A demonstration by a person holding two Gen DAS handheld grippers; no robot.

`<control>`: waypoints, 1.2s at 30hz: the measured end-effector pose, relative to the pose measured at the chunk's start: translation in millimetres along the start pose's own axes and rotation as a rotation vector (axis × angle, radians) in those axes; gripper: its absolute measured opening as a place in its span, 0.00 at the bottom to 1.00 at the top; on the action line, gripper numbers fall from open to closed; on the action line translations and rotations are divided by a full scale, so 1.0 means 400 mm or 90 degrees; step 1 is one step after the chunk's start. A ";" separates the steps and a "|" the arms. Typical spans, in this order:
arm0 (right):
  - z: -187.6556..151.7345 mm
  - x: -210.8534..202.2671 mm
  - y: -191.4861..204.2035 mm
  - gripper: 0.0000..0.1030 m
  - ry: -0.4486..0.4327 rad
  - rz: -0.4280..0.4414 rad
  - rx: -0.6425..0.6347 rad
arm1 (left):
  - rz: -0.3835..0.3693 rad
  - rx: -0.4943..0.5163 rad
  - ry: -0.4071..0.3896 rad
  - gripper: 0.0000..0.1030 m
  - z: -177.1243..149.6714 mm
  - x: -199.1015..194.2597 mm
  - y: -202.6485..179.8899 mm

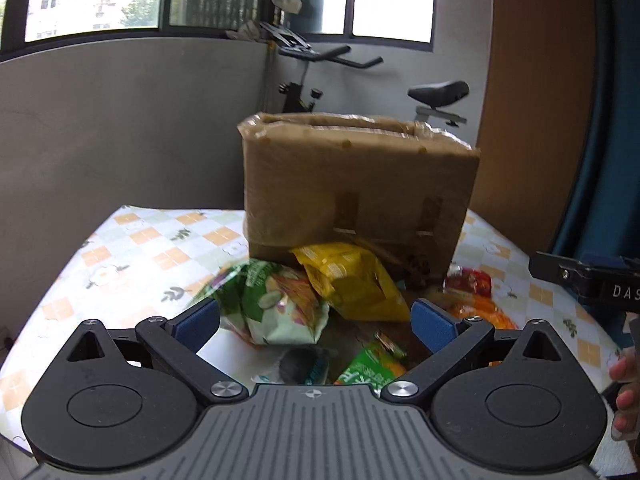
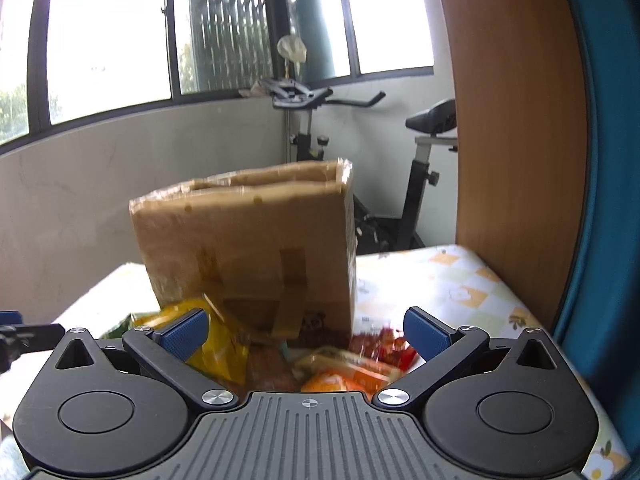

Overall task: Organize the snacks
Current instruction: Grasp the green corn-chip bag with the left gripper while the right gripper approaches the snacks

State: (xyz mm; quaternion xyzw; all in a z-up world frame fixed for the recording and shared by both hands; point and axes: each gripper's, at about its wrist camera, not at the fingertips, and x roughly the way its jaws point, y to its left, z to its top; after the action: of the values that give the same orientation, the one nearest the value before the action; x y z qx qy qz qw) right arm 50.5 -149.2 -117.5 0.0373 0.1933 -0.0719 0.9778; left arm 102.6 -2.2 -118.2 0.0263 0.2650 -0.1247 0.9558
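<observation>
On the bench, under its checked cloth of orange squares and white flowers, the snacks lie heaped against the near face of an upright brown cardboard box wrapped in clear tape. In the left wrist view, farthest left in the heap is a green and white snack bag printed with nuts, resting on the cloth just ahead of the left hand-held gripper, whose blue-padded fingers are spread wide with nothing between them. Beside that bag, to its right and overlapping it, a yellow crinkled snack packet leans against the foot of the box. Closer to the camera, a small green and orange packet lies low between the fingers, partly hidden by the gripper body. Further right, a red shiny wrapper and an orange packet sit near the right corner of the box. At the right edge the black end of the other tool and a few fingertips show. In the right wrist view the right hand-held gripper also has its fingers spread apart and grips nothing; the yellow packet lies just behind its left pad, the orange packet below centre, the blurred red wrapper toward its right pad. A black exercise bike stands behind the box under the windows.
</observation>
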 end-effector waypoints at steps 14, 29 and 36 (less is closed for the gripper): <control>-0.078 0.102 -0.047 1.00 0.097 -0.005 0.046 | -0.141 0.085 0.090 0.99 -0.107 0.161 -0.011; -0.102 0.132 -0.073 1.00 0.140 -0.029 0.073 | -0.222 0.097 0.158 1.00 -0.129 0.255 -0.034; -0.107 0.136 -0.074 1.00 0.150 -0.031 0.076 | -0.214 0.068 0.160 1.00 -0.155 0.263 -0.041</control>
State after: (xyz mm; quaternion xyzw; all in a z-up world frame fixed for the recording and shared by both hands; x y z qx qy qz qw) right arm 79.7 -181.1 -179.0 0.0986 0.3034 -0.1022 0.9422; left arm 154.7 -34.4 -225.3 0.0479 0.3758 -0.2916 0.8783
